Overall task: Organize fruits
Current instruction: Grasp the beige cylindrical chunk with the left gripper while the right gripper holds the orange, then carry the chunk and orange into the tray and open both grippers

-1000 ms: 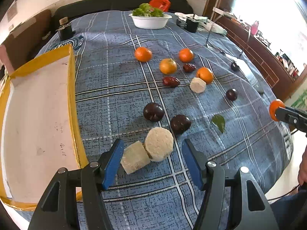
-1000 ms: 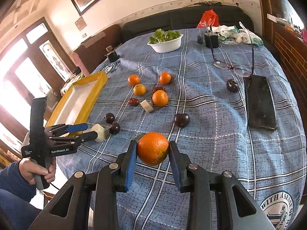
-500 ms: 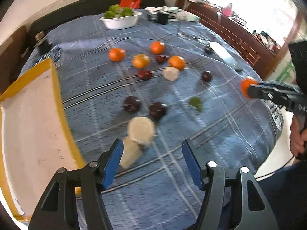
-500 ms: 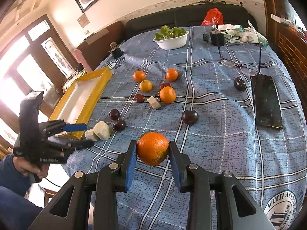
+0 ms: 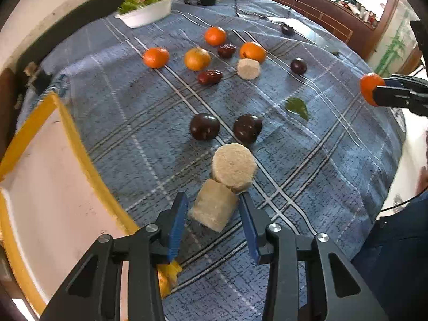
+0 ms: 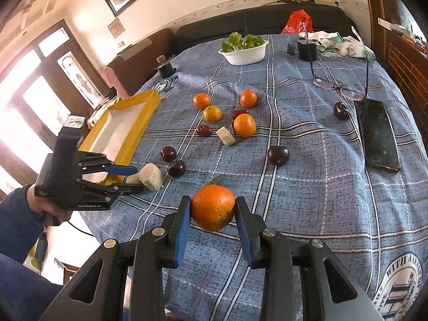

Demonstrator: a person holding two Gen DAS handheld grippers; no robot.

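Yellow tray (image 5: 88, 160) at frame left holds no fruit yet; left gripper (image 5: 211, 211) closing around pale cut chunk (image 5: 214, 208); right gripper (image 6: 213, 214) clamps orange (image 6: 213, 207); most fruit lies loose on the cloth.

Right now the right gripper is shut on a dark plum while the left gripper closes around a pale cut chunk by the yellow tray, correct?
Not quite: the right gripper is shut on an orange, not a plum, as the right wrist view shows. The rest holds: the left gripper is closing around the pale cut chunk by the yellow tray.
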